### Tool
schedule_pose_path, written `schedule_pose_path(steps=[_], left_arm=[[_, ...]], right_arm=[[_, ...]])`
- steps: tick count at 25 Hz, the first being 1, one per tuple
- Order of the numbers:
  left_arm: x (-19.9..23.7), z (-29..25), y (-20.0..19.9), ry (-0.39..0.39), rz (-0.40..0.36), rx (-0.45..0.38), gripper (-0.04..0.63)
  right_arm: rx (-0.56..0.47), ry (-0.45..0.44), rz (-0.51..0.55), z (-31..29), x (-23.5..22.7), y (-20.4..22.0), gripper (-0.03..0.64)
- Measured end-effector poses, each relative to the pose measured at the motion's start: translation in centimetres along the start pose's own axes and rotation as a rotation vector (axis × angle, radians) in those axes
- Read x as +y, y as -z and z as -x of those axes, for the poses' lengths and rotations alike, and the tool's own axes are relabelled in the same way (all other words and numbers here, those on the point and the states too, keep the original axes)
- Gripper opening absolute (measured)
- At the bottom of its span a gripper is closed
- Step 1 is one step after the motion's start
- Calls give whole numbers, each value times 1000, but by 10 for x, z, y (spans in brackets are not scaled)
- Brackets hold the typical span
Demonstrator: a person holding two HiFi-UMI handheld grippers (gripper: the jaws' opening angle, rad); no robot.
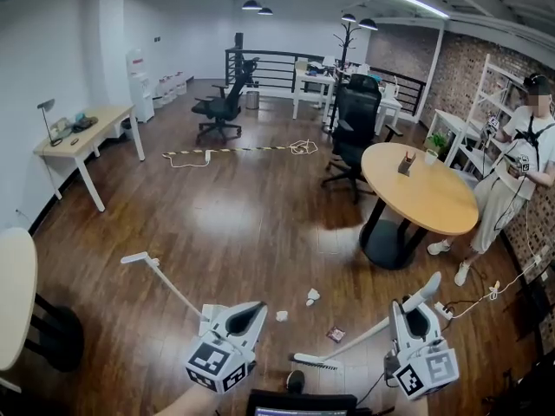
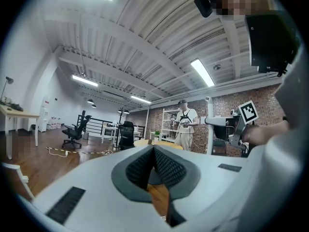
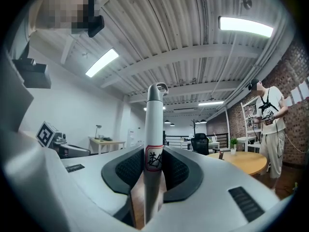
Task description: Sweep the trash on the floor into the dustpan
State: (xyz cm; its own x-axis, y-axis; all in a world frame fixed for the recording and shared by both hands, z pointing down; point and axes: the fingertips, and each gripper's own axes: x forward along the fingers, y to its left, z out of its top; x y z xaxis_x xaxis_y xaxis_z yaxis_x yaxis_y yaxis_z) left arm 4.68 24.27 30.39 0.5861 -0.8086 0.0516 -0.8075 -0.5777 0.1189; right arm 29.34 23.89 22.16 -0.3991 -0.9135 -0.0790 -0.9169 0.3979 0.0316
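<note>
My right gripper (image 1: 415,308) (image 3: 153,153) is shut on the white broom handle (image 3: 153,129), which stands upright between its pads. The broom's bristle head (image 1: 315,363) rests on the wood floor near my feet. Two crumpled white paper bits (image 1: 312,296) (image 1: 282,315) and a small reddish wrapper (image 1: 336,334) lie just beyond it. My left gripper (image 1: 251,312) (image 2: 153,151) hovers at lower left, jaws shut with nothing seen between them. The dustpan's long white handle (image 1: 165,284) (image 2: 14,173) slants up-left from behind it; the pan itself is hidden.
A round wooden table (image 1: 434,211) stands to the right, a black office chair (image 1: 351,133) behind it. A person (image 1: 520,163) stands at far right above floor cables (image 1: 486,297). A desk (image 1: 82,133) and a round tabletop edge (image 1: 13,293) are on the left.
</note>
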Motion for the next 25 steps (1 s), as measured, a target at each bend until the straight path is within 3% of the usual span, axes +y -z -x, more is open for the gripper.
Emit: schedule_pose_path(steps=[12, 25], left_arm=[[39, -83, -27, -90, -50, 8, 2], [81, -197, -38, -128, -69, 63, 2]], right_arm=[[-25, -61, -28, -83, -53, 8, 121], [-22, -89, -70, -183, -132, 23, 121]])
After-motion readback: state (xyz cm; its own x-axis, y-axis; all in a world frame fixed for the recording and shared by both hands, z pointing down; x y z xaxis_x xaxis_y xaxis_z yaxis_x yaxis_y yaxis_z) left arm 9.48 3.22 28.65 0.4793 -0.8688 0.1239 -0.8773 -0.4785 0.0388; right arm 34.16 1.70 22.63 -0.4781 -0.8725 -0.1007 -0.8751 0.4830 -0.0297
